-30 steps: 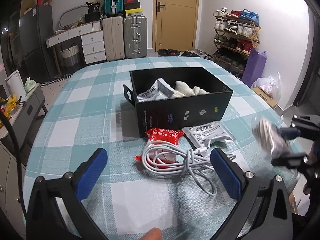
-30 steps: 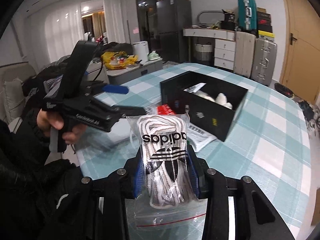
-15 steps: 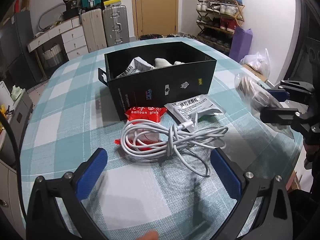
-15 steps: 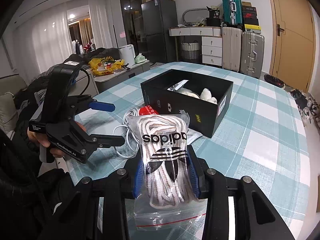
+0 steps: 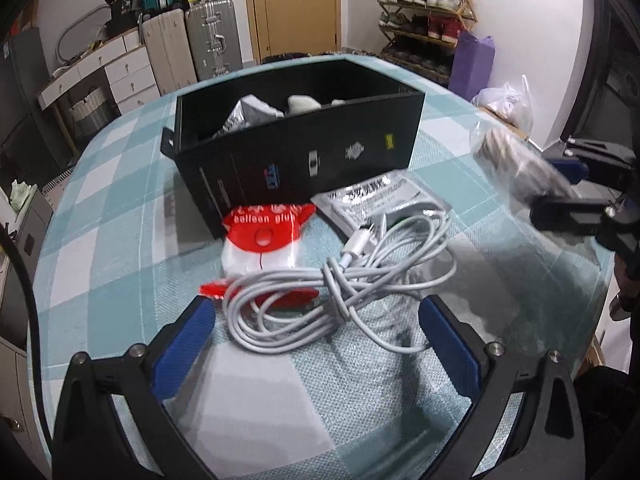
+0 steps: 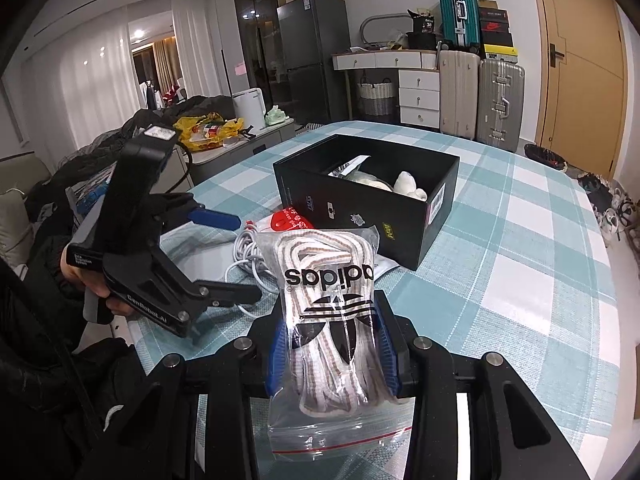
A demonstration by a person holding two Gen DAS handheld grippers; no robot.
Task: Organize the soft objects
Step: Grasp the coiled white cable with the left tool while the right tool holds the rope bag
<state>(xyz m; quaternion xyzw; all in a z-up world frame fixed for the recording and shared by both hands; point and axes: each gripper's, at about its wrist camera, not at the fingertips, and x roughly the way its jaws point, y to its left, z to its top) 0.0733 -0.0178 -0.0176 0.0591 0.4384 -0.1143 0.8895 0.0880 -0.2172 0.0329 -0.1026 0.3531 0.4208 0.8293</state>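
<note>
While my right gripper (image 6: 330, 354) stays clamped on the bag of shoelaces (image 6: 330, 320) above the checked table (image 6: 520, 264), my left gripper (image 5: 316, 344) hangs with its fingers wide apart over the white cable (image 5: 340, 284), which lies near the black box (image 5: 296, 152).

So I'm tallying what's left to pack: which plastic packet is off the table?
The adidas shoelace bag, clamped in the right gripper. The red balloon glue packet and silver foil packet lie on the tablecloth.
</note>
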